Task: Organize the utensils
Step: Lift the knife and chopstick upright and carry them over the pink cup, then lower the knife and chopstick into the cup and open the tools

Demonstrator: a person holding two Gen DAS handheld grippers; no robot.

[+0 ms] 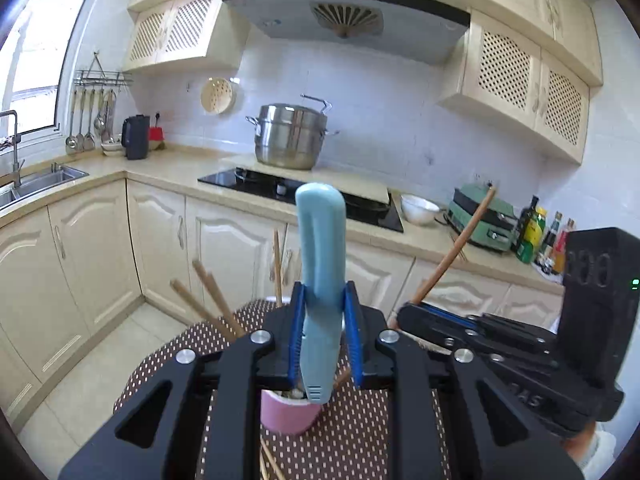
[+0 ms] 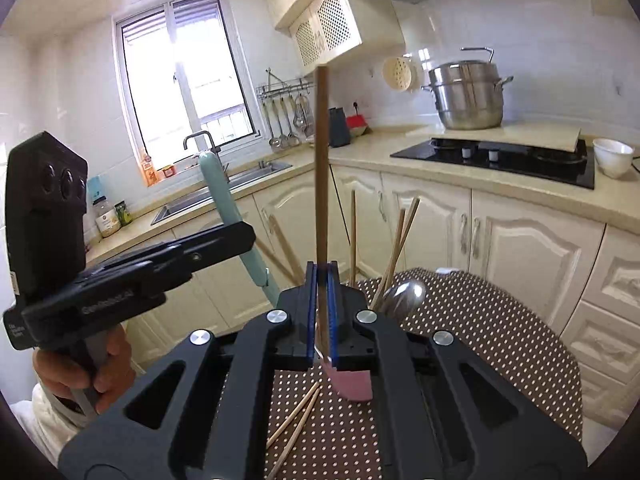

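1. The left gripper (image 1: 323, 340) has its fingers closed tight on a blue-handled utensil (image 1: 320, 264), which stands nearly upright with its lower end at the rim of the pink cup (image 1: 286, 414).
2. The right gripper (image 2: 323, 312) has its fingers nearly shut around a brown chopstick (image 2: 321, 168), also upright, with its tip down by the same cup (image 2: 354, 384).
3. The cup sits on the dotted desk (image 2: 500, 340). More chopsticks (image 1: 212, 292) and a spoon (image 2: 404, 294) already lean out of it.
4. Risk: both grippers crowd one small cup, so a sideways nudge from either could tip it (it looks light, and it is top-heavy with sticks).
5. Risk: the thin chopstick could pivot or slip between the fingers if it catches on the sticks already inside.
6. Risk: letting go of the blue-handled utensil before its end is properly inside the cup would probably drop it on the desk or knock the leaning sticks out.
7. Risk: the two grippers are close together and could bump.
8. Two loose chopsticks (image 2: 298, 416) lie on the desk in front of the cup and are not yet sorted.
9. Hidden: the working end of the blue-handled utensil (fork, spoon or peeler, I cannot tell), the cup's inside, and most of its body behind the fingers in the right wrist view.
10. Hidden: the near edge of the desk is cut off by the gripper bodies, so further utensils there cannot be ruled out.
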